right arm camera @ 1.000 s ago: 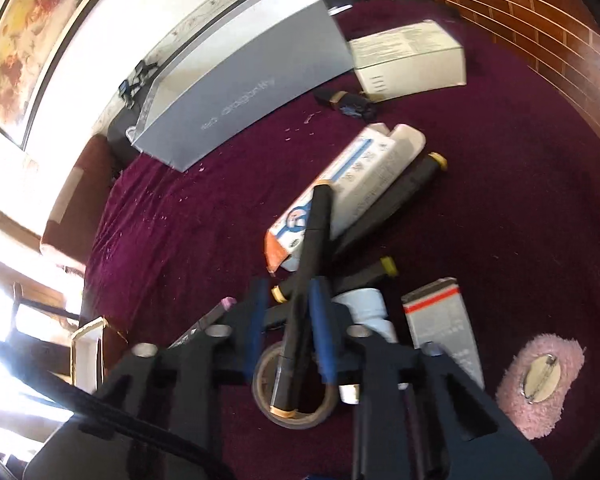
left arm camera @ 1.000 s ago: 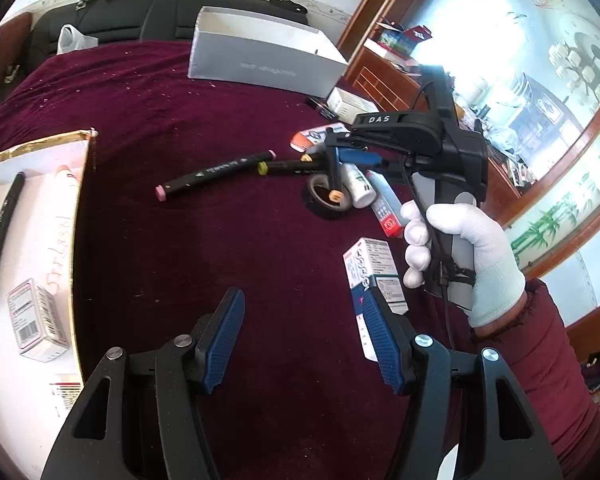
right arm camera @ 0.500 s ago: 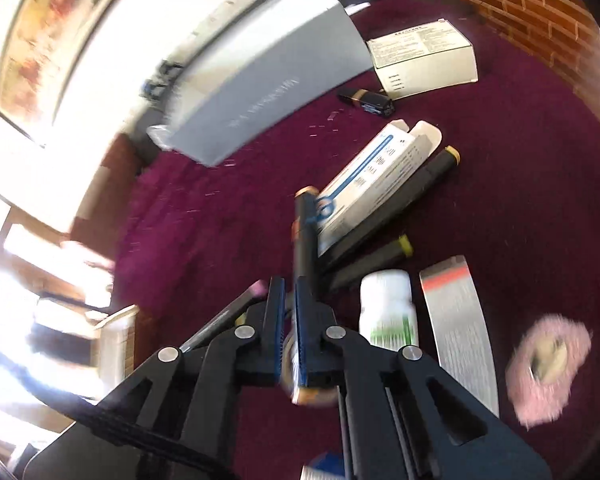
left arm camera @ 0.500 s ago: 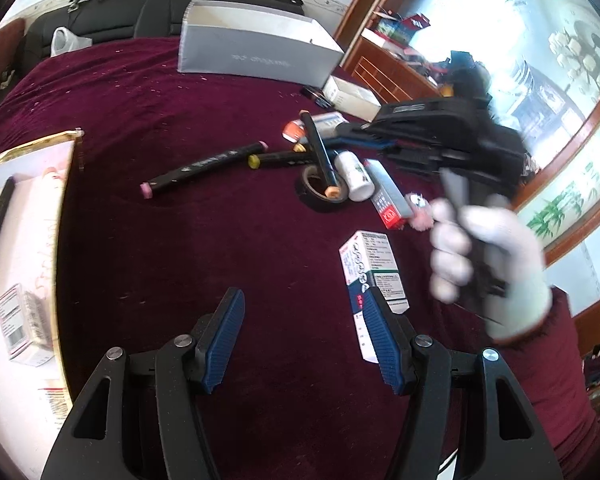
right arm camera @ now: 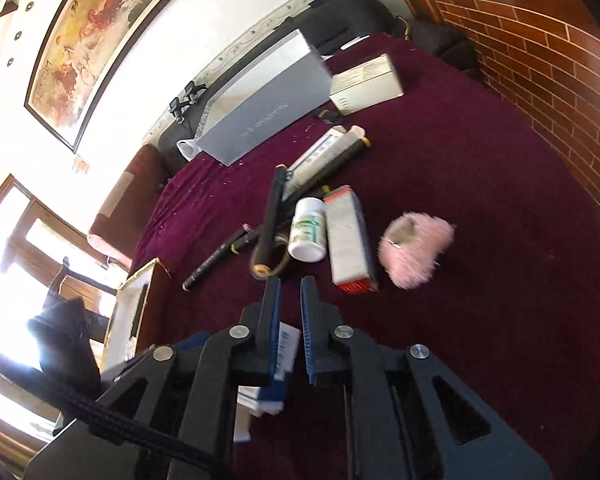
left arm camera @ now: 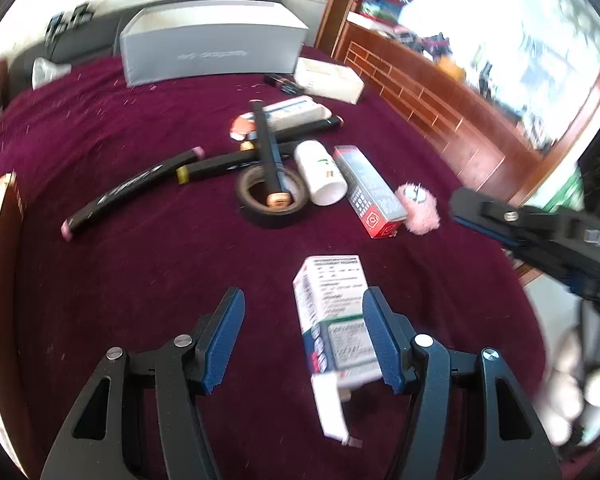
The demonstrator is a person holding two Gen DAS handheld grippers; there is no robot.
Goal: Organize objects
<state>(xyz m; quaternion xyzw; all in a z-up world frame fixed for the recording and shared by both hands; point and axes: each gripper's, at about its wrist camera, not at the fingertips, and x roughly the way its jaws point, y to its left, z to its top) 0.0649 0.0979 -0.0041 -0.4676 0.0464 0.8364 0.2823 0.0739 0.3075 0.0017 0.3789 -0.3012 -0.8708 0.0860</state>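
Left wrist view showed the left gripper point(left arm camera: 302, 336) with its jaws standing wide, nothing pressed between the pads. A white medicine carton point(left arm camera: 334, 322) lay on the maroon cloth point(left arm camera: 140, 256) under the gap, close against the right-hand pad; contact could not be confirmed. Further off lay a roll of black tape point(left arm camera: 274, 200) with a black marker point(left arm camera: 269, 156) propped across it, orange end in the roll's hole. A white pill bottle point(left arm camera: 320, 174) lay just beside the roll, then a red-ended carton point(left arm camera: 370, 192) and a pink fluffy item point(left arm camera: 418, 210). Two more markers lay to the left of the roll. A grey box point(left arm camera: 214, 54) stood at the far edge of the cloth. The right gripper point(left arm camera: 458, 210) appeared at the right edge, blurred.

Right wrist view showed the right gripper's jaws drawn narrow, a thin gap between the blue pads, nothing held, and just easing apart. Its tips hung short of the tape roll and propped marker. A gold-edged tray point(right arm camera: 130, 308) sat at the cloth's left edge.
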